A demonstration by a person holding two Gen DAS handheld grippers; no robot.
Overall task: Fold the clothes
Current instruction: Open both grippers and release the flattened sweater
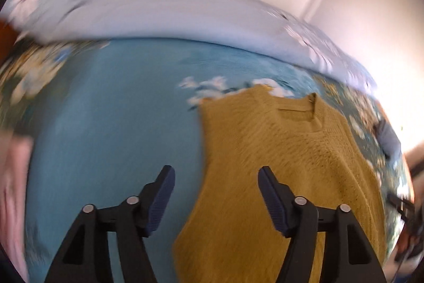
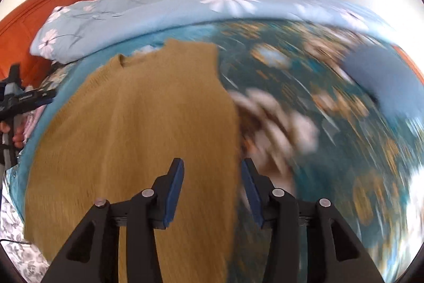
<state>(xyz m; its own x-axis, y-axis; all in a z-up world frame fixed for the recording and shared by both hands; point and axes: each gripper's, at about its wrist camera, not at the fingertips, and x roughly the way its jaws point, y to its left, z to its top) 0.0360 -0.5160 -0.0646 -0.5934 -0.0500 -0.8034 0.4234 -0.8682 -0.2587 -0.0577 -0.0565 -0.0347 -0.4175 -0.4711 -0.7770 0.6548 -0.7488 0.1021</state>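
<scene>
Lying flat on the bed, collar toward the pale blue quilt, the mustard sweater is seen as a narrow panel with straight side edges and no sleeves showing, so it may already be partly folded. Both the left tongs and the right tongs are held open and empty above its near end, one at each side edge. For a neat fold, both edges would best be pinched level and carried together.

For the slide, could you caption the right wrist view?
Open right gripper above mustard sweater on floral bedspread.
</scene>
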